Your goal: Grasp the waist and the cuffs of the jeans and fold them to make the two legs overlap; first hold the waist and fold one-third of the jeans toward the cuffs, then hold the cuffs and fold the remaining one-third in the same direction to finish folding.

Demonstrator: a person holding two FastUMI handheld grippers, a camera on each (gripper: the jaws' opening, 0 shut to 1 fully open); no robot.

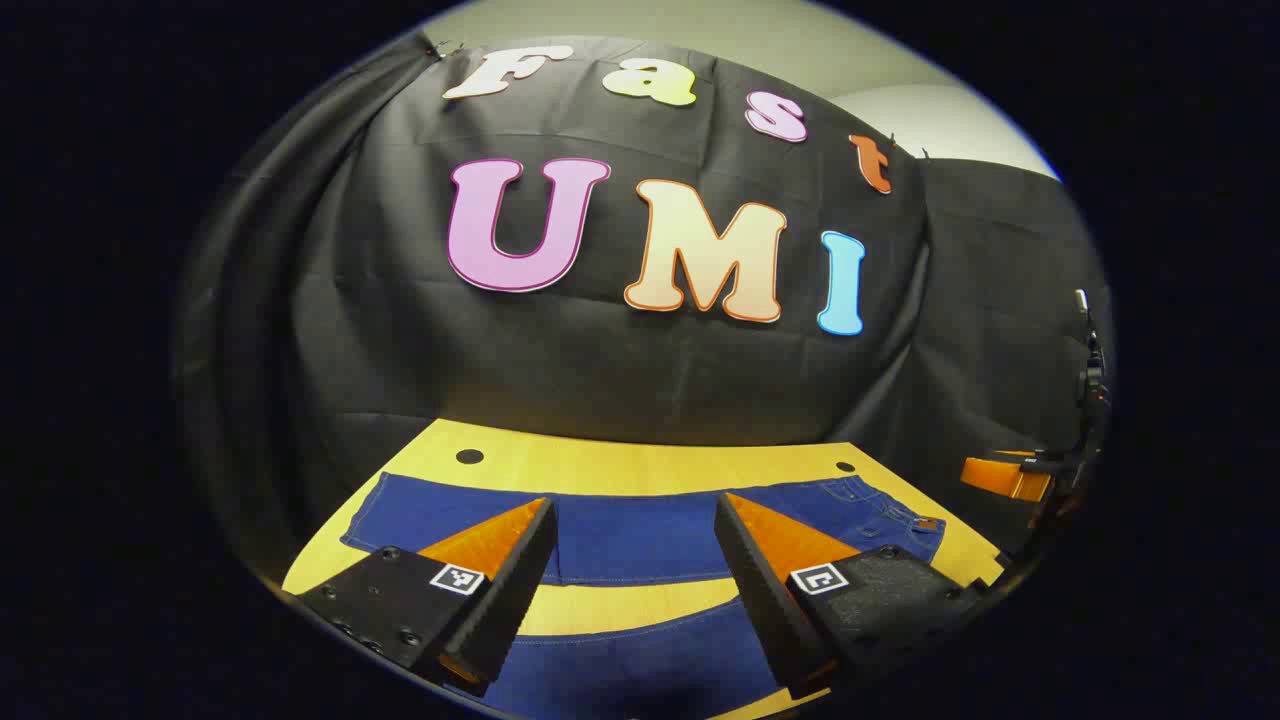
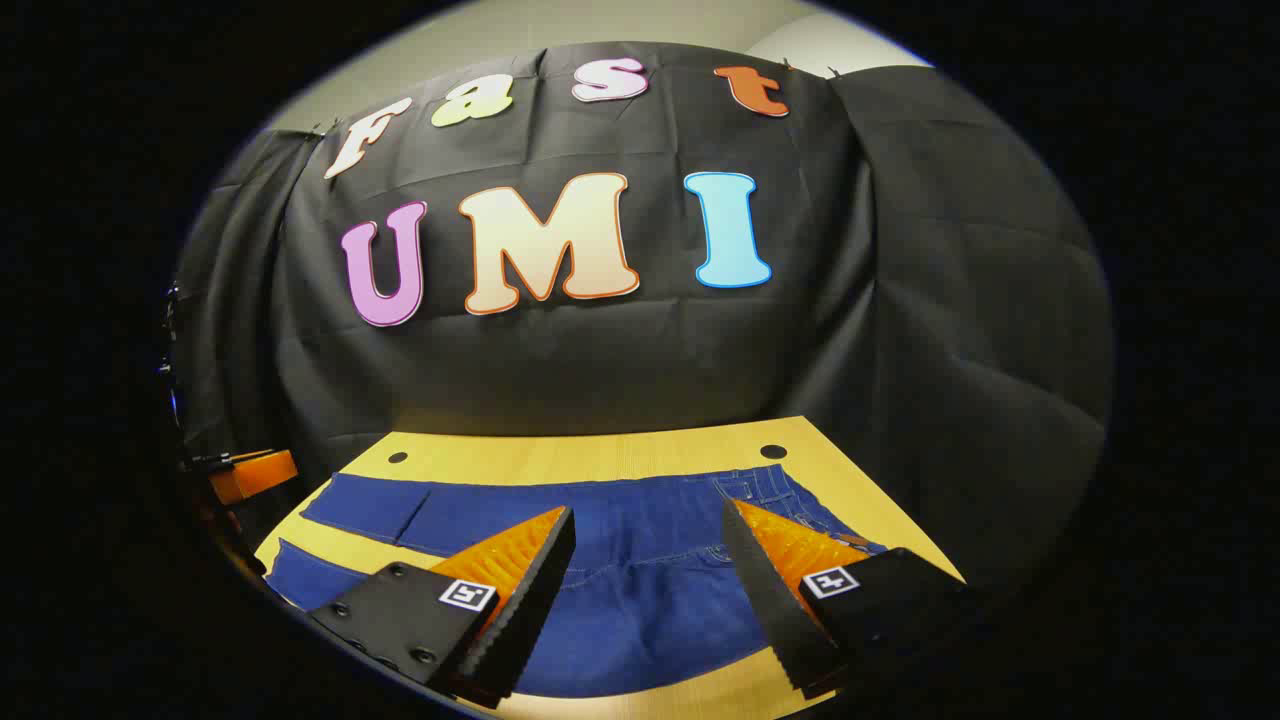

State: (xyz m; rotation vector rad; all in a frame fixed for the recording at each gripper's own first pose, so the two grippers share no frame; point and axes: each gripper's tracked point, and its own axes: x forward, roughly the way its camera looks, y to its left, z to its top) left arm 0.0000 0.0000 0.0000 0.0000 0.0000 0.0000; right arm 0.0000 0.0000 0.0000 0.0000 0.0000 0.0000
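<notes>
On the yellow table (image 1: 640, 462) the jeans (image 1: 640, 535) are lying flat and spread out, legs apart with a strip of bare tabletop between them, so no fold has started as far as I can tell. Going left to right: the cuffs (image 2: 360, 505) sit off to the left end, the legs run across the middle, and the waist (image 2: 770, 490) with its pockets and belt loops is over on the right.

Left gripper (image 1: 635, 590) hovers over the leg section, roughly mid-length. Its jaws are spread wide with nothing between them, just denim and table showing through the gap. It isn't touching the fabric from what I can see.

Right gripper (image 2: 645, 595) hangs above the waist end, also gaping wide and empty, no cloth pinched.

My take on doing this step well: the legs need to overlap first, so each gripper should pinch an outer edge, one at the waist and one at the cuff, and carry that leg over onto the other. Grab right at the hem or waistband edge so you catch both layers, come in low, and move both hands together so the denim doesn't twist. Line up the seams before letting go.
</notes>
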